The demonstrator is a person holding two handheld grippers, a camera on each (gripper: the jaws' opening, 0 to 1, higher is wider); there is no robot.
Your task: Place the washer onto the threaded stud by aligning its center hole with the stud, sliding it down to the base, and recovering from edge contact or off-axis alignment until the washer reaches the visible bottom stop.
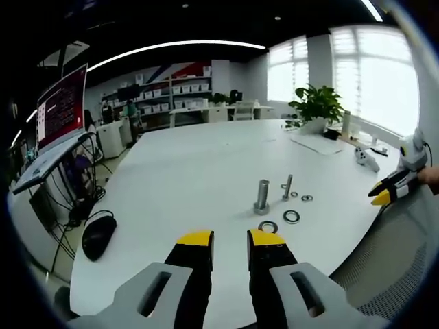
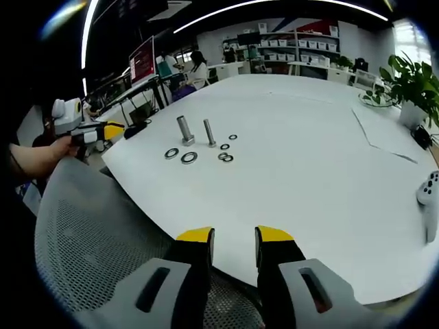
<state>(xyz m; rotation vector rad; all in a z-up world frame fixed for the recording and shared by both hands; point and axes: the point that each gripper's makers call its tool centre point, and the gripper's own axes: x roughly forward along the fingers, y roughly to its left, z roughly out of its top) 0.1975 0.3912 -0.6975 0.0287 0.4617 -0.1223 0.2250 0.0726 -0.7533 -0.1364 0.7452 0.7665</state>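
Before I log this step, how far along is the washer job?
Nothing looks done: both studs stand bare on the table, with the washers lying flat around them. Nothing is in hand; the left gripper and right gripper are open. Picking, aligning and seating a washer remain.

The left gripper point(image 1: 230, 241) hovers low over a large white table point(image 1: 199, 171), its yellow-tipped jaws parted with nothing between them. Just ahead stand two threaded studs: a thicker stud point(image 1: 263, 197) and, close beside it, a thinner stud point(image 1: 287, 187). A washer point(image 1: 268, 227) lies flat nearest the jaw tips, a second washer point(image 1: 291, 216) just beyond it, and two smaller washers point(image 1: 306, 198) rest near the thinner stud. At the right edge, the right gripper point(image 1: 378, 197) comes in over a mesh chair back point(image 1: 394, 247), held by a hand. A potted plant point(image 1: 317, 107) stands at the table's far side; a computer mouse point(image 1: 99, 236) sits at left, under a laptop point(image 1: 60, 116).
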